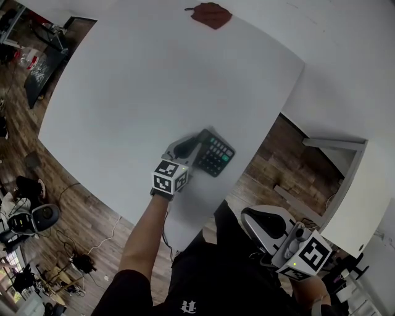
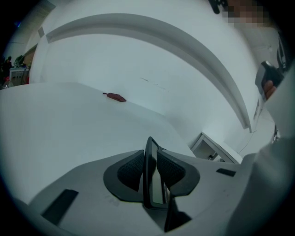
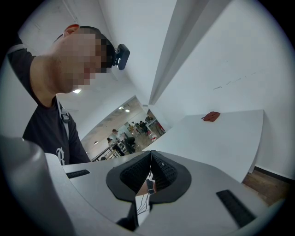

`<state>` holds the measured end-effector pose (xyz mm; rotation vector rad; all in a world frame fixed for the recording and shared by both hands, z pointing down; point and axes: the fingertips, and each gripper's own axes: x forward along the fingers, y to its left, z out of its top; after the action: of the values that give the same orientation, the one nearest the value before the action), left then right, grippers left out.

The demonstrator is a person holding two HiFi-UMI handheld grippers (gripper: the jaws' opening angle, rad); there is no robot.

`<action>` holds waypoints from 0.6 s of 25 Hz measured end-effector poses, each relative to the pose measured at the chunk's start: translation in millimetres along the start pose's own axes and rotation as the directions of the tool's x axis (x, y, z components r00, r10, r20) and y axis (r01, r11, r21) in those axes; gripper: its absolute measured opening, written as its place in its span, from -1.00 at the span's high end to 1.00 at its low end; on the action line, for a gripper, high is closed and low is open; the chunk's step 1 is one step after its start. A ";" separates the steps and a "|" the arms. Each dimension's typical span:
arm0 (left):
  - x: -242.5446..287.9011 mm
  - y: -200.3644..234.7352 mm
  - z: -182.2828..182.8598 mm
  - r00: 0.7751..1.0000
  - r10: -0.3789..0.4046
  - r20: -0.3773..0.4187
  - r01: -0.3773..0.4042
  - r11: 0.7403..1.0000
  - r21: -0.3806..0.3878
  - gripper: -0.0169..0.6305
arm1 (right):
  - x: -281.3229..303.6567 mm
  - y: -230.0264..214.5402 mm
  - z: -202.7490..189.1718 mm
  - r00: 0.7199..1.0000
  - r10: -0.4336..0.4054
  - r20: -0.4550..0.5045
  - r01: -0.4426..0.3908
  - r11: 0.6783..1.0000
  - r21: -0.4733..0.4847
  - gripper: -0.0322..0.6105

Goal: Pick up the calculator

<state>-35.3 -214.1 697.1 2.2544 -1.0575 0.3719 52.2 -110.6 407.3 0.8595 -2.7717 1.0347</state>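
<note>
While our left gripper (image 2: 150, 155) clamps the calculator (image 2: 156, 185) by its thin edge, we judge it light, stiff, slick plastic — our right gripper (image 3: 150, 156) hangs closed, empty.

Table (image 1: 123, 92): white, broad, with a rounded near corner.
Red object (image 1: 212, 14): dark, flat, leaf-like, lying near the table's far edge.
Floor (image 1: 271, 163): brown wooden planks.
Cables (image 1: 92, 247): trailing over the floor beside the table.

No lettering can be read: the calculator (image 1: 214, 152) keys are too small, and the shirt emblem (image 1: 189, 306) is unclear.
</note>
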 end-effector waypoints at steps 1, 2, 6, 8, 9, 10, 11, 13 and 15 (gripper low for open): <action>0.2 0.0 -0.3 1.000 0.002 -0.003 -0.002 1.000 0.003 0.68 | -1.6 -1.1 -1.6 1.000 -0.004 -0.005 0.004 1.000 -0.002 0.86; 0.5 -0.2 -0.6 1.000 0.003 -0.006 -0.003 1.000 0.008 0.68 | -3.8 -2.7 -4.4 1.000 -0.009 -0.014 0.009 1.000 -0.007 0.86; 2.3 0.9 -1.5 1.000 -0.011 -0.019 0.011 1.000 -0.014 0.68 | -5.3 -4.5 -5.2 1.000 -0.017 -0.016 0.017 1.000 -0.007 0.86; 1.5 1.9 -1.2 0.999 -0.035 -0.013 0.034 0.997 -0.066 0.71 | -5.9 -3.9 -5.0 1.000 -0.018 -0.013 0.018 1.000 -0.009 0.86; 0.5 1.3 -0.7 0.999 -0.048 -0.005 0.047 0.995 -0.088 0.73 | -7.6 -4.1 -6.7 1.000 -0.020 -0.017 0.019 1.000 -0.014 0.86; -1.0 0.0 -0.2 0.998 -0.059 0.004 0.059 0.993 -0.104 0.75 | -9.2 -3.9 -7.6 1.000 -0.021 -0.019 0.021 1.000 -0.017 0.86; -2.8 -1.7 0.5 0.998 -0.066 0.013 0.067 0.991 -0.113 0.76 | -10.3 -3.2 -7.9 1.000 -0.022 -0.019 0.021 1.000 -0.018 0.86; -6.5 -5.5 2.8 0.997 -0.074 0.029 0.077 0.990 -0.121 0.78 | -11.4 -0.8 -7.8 1.000 -0.021 -0.015 0.021 1.000 -0.020 0.86; -8.6 -9.9 7.2 0.995 -0.083 0.048 0.089 0.987 -0.134 0.80 | -11.8 2.0 -8.4 1.000 -0.018 -0.013 0.017 1.000 -0.023 0.86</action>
<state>-33.3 -208.7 683.3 2.1859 -0.9727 0.2109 60.1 -98.5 409.8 0.8695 -2.7548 1.0003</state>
